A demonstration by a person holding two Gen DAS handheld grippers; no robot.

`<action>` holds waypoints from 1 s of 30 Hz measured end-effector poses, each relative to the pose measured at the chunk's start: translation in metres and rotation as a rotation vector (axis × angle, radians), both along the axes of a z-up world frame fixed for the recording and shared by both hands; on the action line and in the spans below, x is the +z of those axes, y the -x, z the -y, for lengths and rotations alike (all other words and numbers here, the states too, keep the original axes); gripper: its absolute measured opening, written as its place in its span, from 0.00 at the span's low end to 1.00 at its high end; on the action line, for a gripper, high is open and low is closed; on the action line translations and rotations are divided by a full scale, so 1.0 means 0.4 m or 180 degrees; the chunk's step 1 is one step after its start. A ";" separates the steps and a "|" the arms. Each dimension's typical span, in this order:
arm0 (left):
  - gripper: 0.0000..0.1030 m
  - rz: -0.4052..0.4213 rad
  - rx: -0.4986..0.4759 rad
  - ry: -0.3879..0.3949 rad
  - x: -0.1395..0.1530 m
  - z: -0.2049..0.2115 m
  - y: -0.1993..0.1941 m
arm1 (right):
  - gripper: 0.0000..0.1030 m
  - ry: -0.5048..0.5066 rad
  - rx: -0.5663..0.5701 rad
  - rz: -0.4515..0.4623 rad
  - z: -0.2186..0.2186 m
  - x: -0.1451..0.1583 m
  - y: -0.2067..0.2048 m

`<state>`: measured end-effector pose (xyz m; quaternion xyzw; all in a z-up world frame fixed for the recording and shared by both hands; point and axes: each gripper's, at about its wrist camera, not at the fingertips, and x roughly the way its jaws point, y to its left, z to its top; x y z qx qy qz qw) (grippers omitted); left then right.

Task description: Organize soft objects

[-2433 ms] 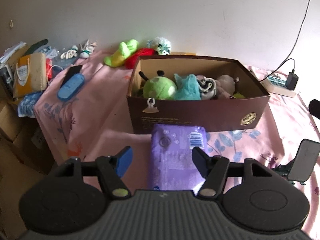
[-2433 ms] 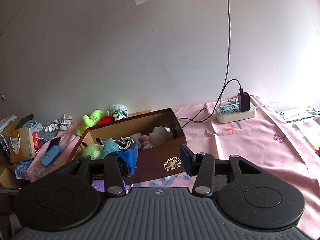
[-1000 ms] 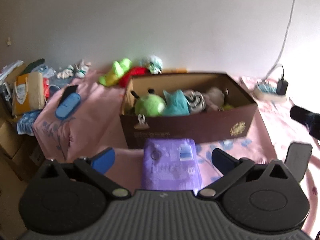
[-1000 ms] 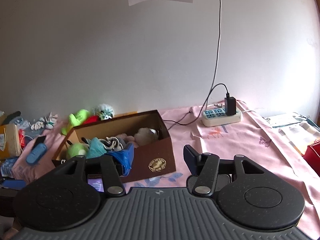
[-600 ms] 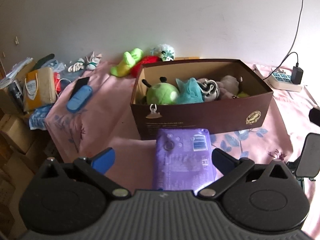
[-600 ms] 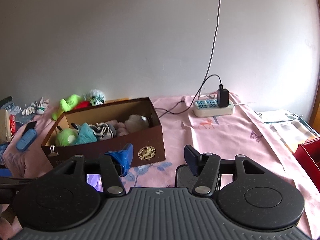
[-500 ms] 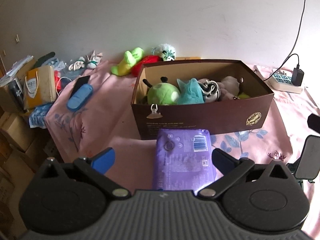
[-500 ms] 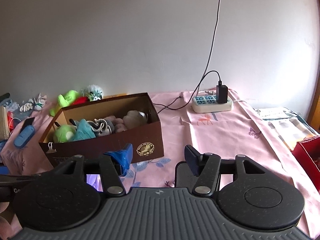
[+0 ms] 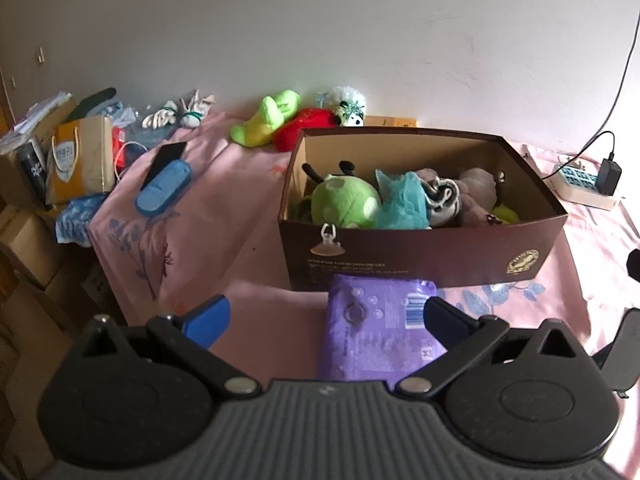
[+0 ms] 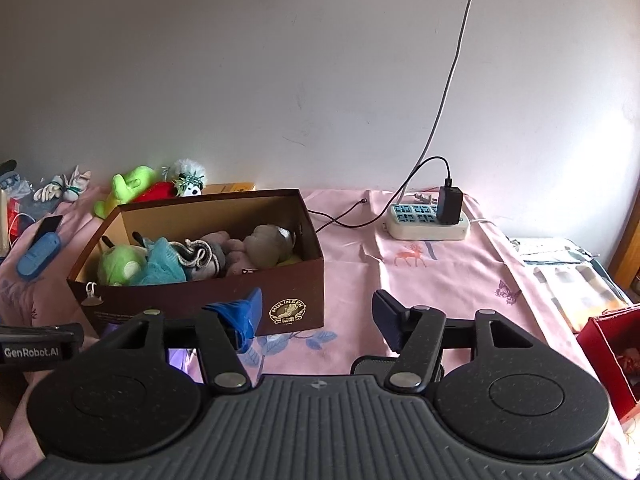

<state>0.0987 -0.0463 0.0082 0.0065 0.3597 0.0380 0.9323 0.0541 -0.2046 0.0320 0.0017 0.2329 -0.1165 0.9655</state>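
While plush toys (image 9: 346,203) are filling the brown box (image 9: 420,254), both grippers are hovering empty.
The left gripper (image 9: 326,318) is gaping wide, the right gripper (image 10: 318,320) partly, over pink cloth (image 10: 440,276).

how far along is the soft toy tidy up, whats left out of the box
Partly done. The brown box already holds several soft toys, including a green plush and a teal one. Nothing is in hand: the left gripper and right gripper are both open and empty. Still out: the purple pack in front of the box, plus the lime plush, red plush and white fluffy toy behind it.
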 end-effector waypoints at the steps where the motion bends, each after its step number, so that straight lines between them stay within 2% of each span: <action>1: 1.00 0.0007 -0.0007 -0.0036 0.001 0.002 -0.003 | 0.45 -0.0033 0.0006 0.0001 0.003 0.001 -0.004; 16: 1.00 0.0171 -0.0135 -0.0280 0.071 0.028 -0.078 | 0.47 -0.0357 0.0084 -0.0412 0.059 0.029 -0.120; 21: 1.00 0.0165 -0.0126 -0.0293 0.080 0.033 -0.112 | 0.47 -0.0230 0.0169 -0.0525 0.055 0.029 -0.154; 26: 1.00 0.0144 -0.0154 -0.0342 0.088 0.039 -0.142 | 0.47 -0.0345 0.0283 -0.0669 0.063 0.036 -0.193; 30: 1.00 0.0116 -0.0199 -0.0247 0.093 0.034 -0.166 | 0.47 -0.0276 0.0281 -0.0692 0.060 0.039 -0.215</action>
